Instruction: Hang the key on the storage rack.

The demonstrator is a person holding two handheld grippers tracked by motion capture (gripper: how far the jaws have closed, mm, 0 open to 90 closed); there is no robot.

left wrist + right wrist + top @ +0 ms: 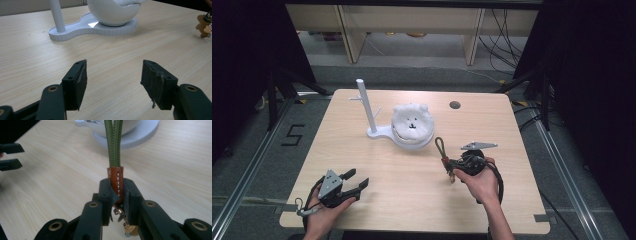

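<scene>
Right claw (117, 195): squeezed tight on the strap (115, 182)
Strap: sticks out past the claw tips
Left claw (113, 82): wide apart, holds nothing

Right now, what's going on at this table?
A person is working with a gripper in each hand. The right gripper is shut on a keychain, clamped on its brown leather sleeve with the green cord loop sticking up toward the white stand with a peg post. A bear-faced white ball sits on the stand's base. The left gripper is open above the table, holding nothing.
</scene>
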